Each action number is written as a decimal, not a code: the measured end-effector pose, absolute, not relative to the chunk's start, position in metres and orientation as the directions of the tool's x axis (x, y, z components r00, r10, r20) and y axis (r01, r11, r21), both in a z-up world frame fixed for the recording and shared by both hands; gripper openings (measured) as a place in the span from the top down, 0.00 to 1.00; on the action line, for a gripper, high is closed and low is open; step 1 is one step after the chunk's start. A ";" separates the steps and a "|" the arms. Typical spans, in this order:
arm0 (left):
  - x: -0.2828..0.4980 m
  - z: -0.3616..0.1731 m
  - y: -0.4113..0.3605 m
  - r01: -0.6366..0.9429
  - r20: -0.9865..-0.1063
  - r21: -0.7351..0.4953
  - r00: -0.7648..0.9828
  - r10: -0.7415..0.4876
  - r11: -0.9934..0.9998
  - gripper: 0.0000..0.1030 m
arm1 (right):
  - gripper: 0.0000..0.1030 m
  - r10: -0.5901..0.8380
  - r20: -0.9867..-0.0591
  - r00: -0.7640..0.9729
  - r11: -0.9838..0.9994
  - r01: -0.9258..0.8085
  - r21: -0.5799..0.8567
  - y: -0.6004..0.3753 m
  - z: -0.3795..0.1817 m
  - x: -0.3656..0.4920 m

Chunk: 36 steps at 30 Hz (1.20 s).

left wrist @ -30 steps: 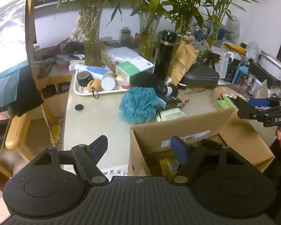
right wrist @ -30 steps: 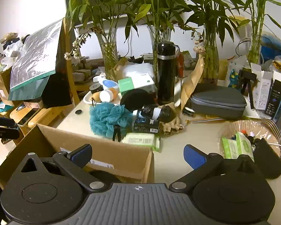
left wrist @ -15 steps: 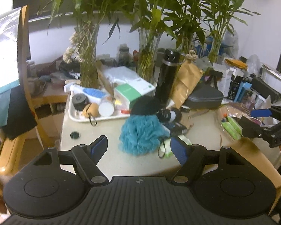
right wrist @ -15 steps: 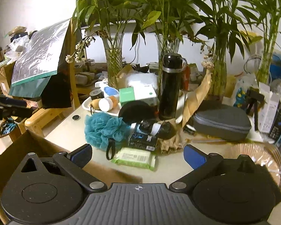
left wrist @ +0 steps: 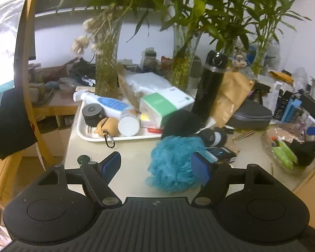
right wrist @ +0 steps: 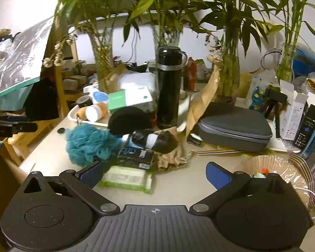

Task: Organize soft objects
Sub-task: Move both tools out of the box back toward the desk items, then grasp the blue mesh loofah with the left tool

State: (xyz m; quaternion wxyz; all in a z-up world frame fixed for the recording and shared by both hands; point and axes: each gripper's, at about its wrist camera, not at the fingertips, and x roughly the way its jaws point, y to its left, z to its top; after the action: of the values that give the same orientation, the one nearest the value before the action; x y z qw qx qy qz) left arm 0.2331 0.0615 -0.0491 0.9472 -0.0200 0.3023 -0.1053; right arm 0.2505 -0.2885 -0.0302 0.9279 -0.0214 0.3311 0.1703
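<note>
A teal bath pouf lies on the pale table. My left gripper is open, the pouf close in front of its right finger, untouched. A black fluffy puff sits behind the pouf. My right gripper is open over a green wet-wipe pack, nothing between its fingers. A rolled black sock bundle and a dark packet lie by the wipes.
A white tray holds bottles and a green-white box. A black flask, glass vases with bamboo, a grey case and a plastic bowl crowd the table. A cardboard box edge is at lower right.
Both grippers moved forward from over the cardboard box to over the table. The pouf and wipes now sit much closer. Jaws kept their width.
</note>
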 end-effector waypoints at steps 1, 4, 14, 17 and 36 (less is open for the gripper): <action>0.236 -0.051 0.063 0.186 -0.573 -0.102 0.792 -0.211 0.977 0.29 | 0.00 0.301 -0.620 0.724 0.942 -0.328 0.074 -0.290 -0.031 0.255; 0.248 -0.056 0.069 0.199 -0.574 -0.119 0.786 -0.231 0.973 0.29 | 0.00 0.298 -0.617 0.729 0.943 -0.326 0.069 -0.292 -0.033 0.266; 0.283 -0.080 0.073 0.270 -0.626 -0.192 0.707 -0.330 0.944 0.29 | 0.00 0.267 -0.650 0.712 0.955 -0.284 0.081 -0.294 -0.044 0.298; 0.291 -0.087 0.071 0.297 -0.636 -0.202 0.684 -0.356 0.933 0.29 | 0.00 0.268 -0.658 0.704 0.954 -0.289 0.080 -0.292 -0.046 0.302; 0.341 -0.119 0.068 0.320 -0.646 -0.409 0.559 -0.519 0.854 0.57 | 0.00 0.279 -0.693 0.665 0.955 -0.269 0.126 -0.294 -0.057 0.317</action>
State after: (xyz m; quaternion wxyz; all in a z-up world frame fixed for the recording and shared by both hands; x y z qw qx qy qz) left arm 0.3413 0.0678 -0.1193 0.8743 -0.1234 0.4034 -0.2399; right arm 0.3168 -0.2937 -0.0566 0.9124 0.0065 0.3805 0.1503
